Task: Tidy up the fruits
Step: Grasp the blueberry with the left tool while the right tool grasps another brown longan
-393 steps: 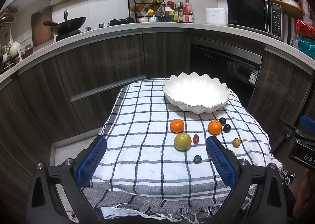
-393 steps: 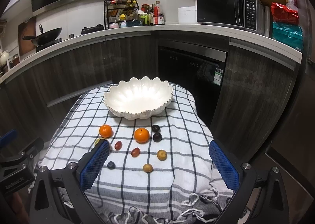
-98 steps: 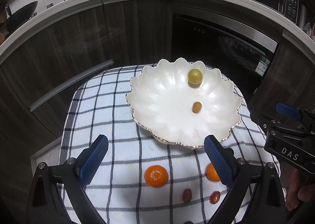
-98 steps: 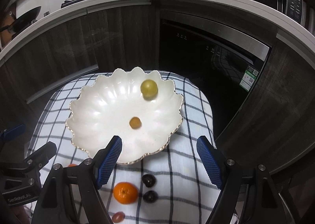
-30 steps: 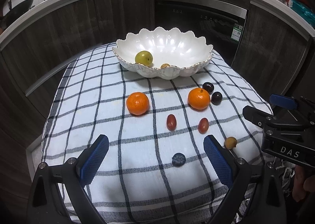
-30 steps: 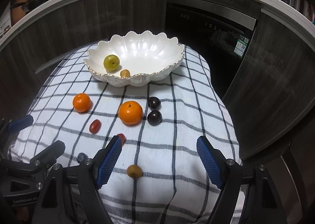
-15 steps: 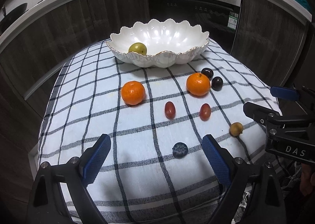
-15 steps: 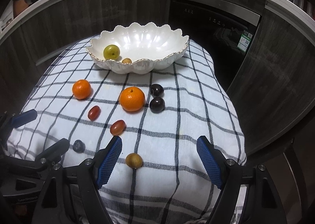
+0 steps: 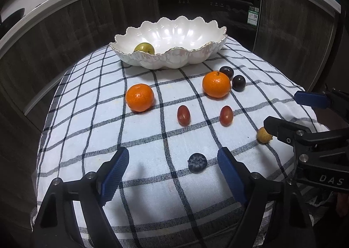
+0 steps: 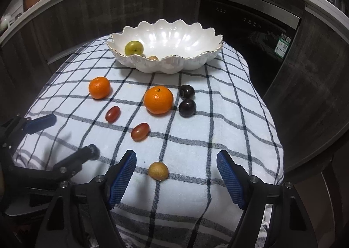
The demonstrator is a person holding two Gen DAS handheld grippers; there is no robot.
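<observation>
Left gripper (image 9: 173, 166) closing, pads not yet touching blueberry (image 9: 197, 162) between them, near tablecloth (image 9: 87, 117) front edge. Right gripper (image 10: 176, 172) closing around small yellow fruit (image 10: 158, 170), untouched. Both presumably bound for bowl (image 10: 174, 62) at far edge.

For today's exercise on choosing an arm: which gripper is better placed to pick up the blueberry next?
Left. The blueberry lies right ahead between the left gripper's closing, empty jaws; the right gripper lines up on the small yellow fruit instead.
</observation>
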